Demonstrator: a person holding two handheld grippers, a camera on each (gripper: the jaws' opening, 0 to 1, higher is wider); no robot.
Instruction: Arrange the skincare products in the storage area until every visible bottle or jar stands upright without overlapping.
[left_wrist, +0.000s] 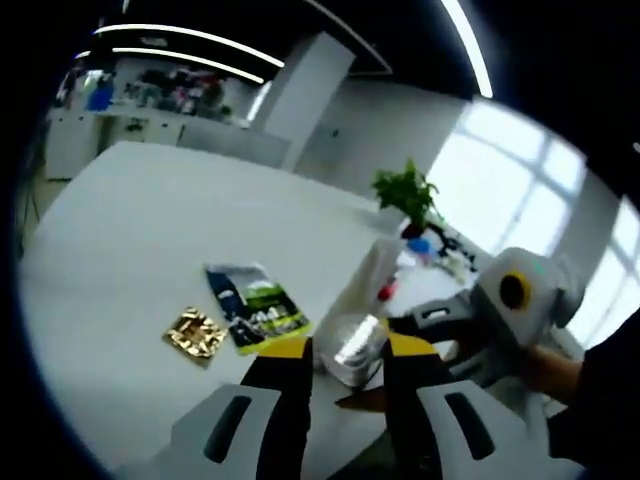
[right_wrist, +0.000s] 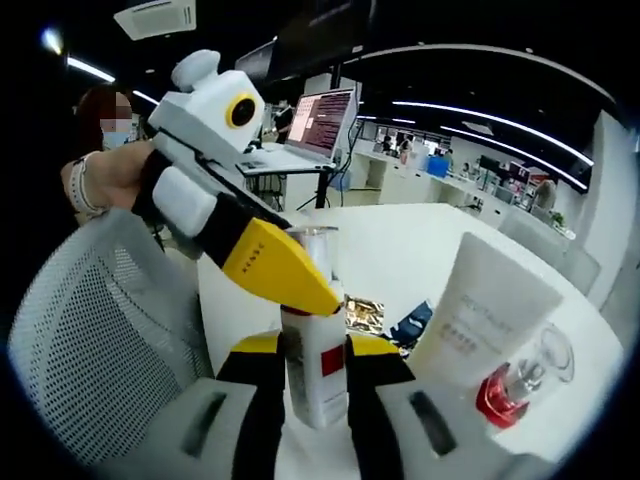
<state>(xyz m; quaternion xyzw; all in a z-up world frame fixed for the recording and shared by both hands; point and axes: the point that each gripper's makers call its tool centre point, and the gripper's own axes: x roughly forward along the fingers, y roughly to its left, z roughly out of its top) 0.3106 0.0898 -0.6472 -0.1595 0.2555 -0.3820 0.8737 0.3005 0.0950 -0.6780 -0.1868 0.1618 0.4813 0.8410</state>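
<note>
Skincare bottle (left_wrist: 352, 345), silver-capped, sits between the left gripper's (left_wrist: 348, 352) yellow-tipped jaws in the left gripper view, though whether they press it or merely flank it I cannot tell; the right gripper (left_wrist: 500, 320) reaches in from the right onto the same bottle. Farther out on the white table (left_wrist: 140, 230) lie a green-and-blue sachet (left_wrist: 255, 308) and a gold foil packet (left_wrist: 196, 334), with a white tube (left_wrist: 372, 270) standing behind the bottle. In the right gripper view, the right gripper (right_wrist: 312, 358) has its jaws closed in against the bottle's (right_wrist: 318, 350) white body, while the left gripper (right_wrist: 235, 215) lays a yellow jaw across its neck. The tube (right_wrist: 482, 305) and a red-based glass bottle (right_wrist: 520, 380) stand just beside it, toward the table's near edge. With two grips on one bottle, uneven pulling could tip it into those neighbours and topple them.
</note>
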